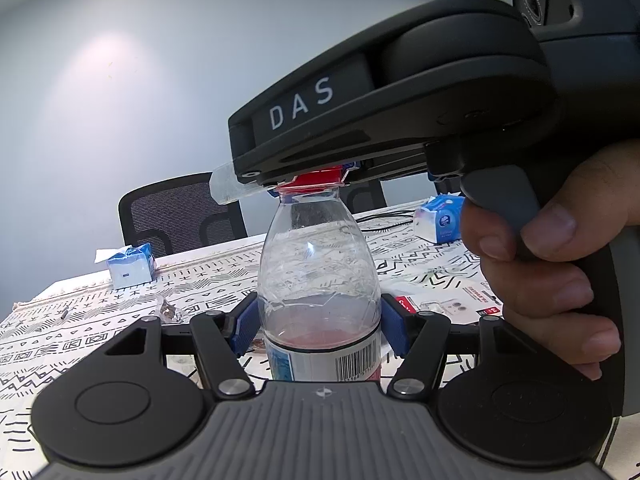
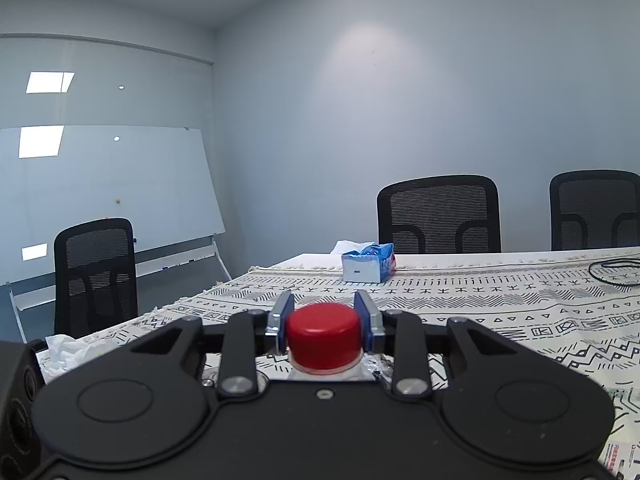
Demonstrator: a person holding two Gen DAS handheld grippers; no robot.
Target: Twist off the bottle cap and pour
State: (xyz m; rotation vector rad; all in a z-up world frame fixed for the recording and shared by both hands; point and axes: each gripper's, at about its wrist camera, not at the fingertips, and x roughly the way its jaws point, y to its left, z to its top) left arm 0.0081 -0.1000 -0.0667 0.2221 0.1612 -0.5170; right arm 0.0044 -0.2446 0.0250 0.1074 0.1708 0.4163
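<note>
A clear plastic bottle [image 1: 318, 264] with a little pinkish liquid and a white-blue label stands upright on the patterned tablecloth [image 1: 80, 320]. My left gripper [image 1: 320, 326] is shut on the bottle's body, blue pads on both sides. The red cap [image 1: 316, 181] sits on the bottle's neck. My right gripper [image 1: 316, 178], marked DAS, comes from the upper right and is shut on the cap. In the right wrist view the red cap [image 2: 323, 336] sits between the blue pads of the right gripper [image 2: 324, 320].
Two blue tissue boxes [image 1: 132, 266] [image 1: 438, 218] lie on the table; one shows in the right wrist view [image 2: 368, 262]. A black cable [image 2: 616, 272] lies at far right. Black mesh chairs [image 2: 438, 216] stand behind the table. Crumpled tissue [image 2: 68, 350] lies at the left edge. A whiteboard [image 2: 104, 196] leans at left.
</note>
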